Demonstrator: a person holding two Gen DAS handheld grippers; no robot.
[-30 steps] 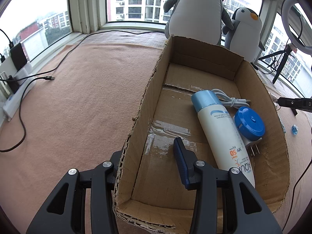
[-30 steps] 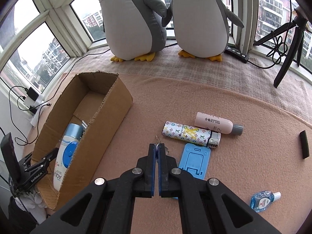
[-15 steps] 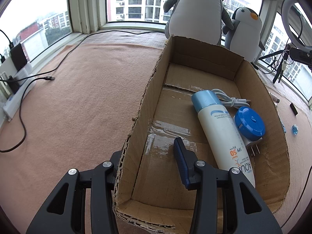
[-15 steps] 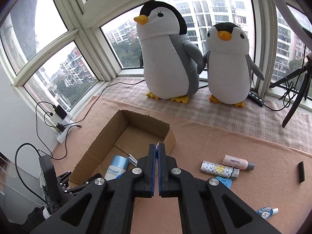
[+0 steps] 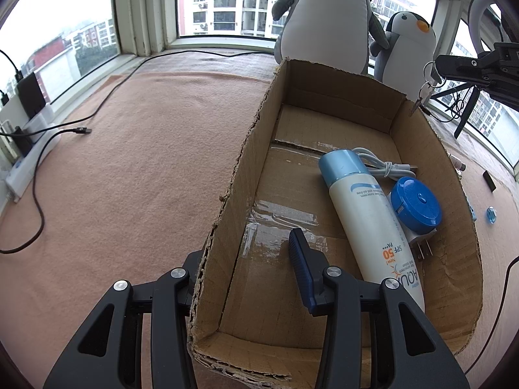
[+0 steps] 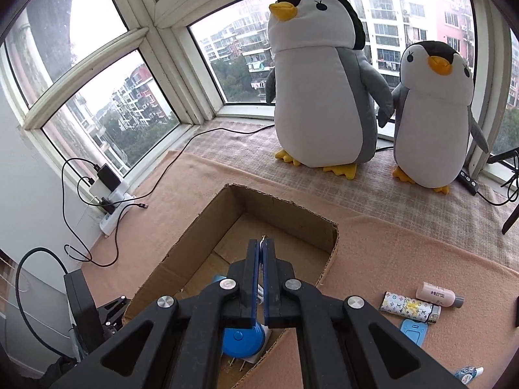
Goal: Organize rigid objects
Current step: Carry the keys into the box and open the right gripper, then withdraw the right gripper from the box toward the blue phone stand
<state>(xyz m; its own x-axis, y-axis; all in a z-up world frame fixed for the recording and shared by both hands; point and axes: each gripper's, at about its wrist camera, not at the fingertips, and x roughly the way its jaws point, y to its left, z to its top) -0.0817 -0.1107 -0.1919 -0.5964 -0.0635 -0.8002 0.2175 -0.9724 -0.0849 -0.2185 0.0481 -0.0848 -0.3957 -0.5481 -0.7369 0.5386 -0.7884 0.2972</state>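
Observation:
An open cardboard box [image 5: 246, 149] lies on the pink mat. Inside it are a white sunscreen bottle [image 5: 366, 214], a round blue case on a white plug [image 5: 415, 209] and a coiled white cable [image 5: 382, 165]. My left gripper [image 5: 243, 246] stands open astride the box's left wall, one finger outside and the blue-padded one inside. High over the box's far right corner, my right gripper [image 5: 438, 63] is shut on a key ring, and the keys [image 5: 421, 92] hang below it. In the right wrist view the right gripper [image 6: 262, 243] hovers above the box [image 6: 285, 204], with the ring just poking out.
On the mat right of the box lie a patterned tube [image 6: 408, 308], a pink bottle [image 6: 438, 293], a blue phone stand [image 6: 413, 332] and a small blue bottle [image 6: 467, 374]. Two plush penguins [image 6: 321, 97] stand by the window. A power strip [image 6: 113, 207] with cables sits left.
My right gripper has risen and swung left from above the loose items on the mat to above the box, carrying the keys. The left gripper has stayed put.

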